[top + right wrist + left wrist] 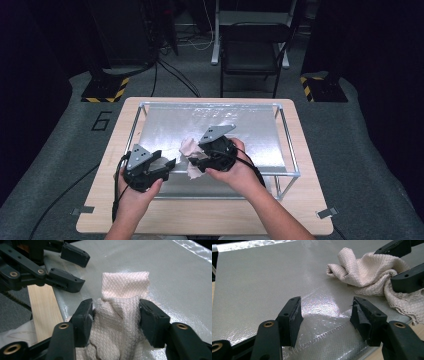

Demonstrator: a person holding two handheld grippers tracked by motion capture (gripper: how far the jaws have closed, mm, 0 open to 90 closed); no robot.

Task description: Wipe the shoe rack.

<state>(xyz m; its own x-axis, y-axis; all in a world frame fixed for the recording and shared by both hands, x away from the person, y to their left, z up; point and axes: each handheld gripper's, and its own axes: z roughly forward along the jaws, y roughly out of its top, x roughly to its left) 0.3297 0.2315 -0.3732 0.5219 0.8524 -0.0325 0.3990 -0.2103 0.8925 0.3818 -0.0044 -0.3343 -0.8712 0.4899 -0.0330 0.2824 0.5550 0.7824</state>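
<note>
Cloth (122,315), pale pink with a woven diamond pattern, is lying bunched on the silvery mat (250,135) near its front edge, and the right gripper (116,315) is pinching a raised fold of it between both jaws. In the high view that right gripper (194,161) is sitting over the cloth (187,147) at the middle of the mat. The left gripper (325,312) is hovering just beside it with its jaws spread apart and nothing between them, over bare mat (262,285); the cloth (367,272) is lying ahead and to one side of it. In the high view the left gripper (167,164) is pointing toward the cloth from the left. A metal frame (290,145) is running around the mat, its rail passing close in front of both hands. The wooden table (310,210) is carrying the frame. Beyond the table a black folding chair (252,52) is standing on the grey floor (60,150), with cables trailing past it.
</note>
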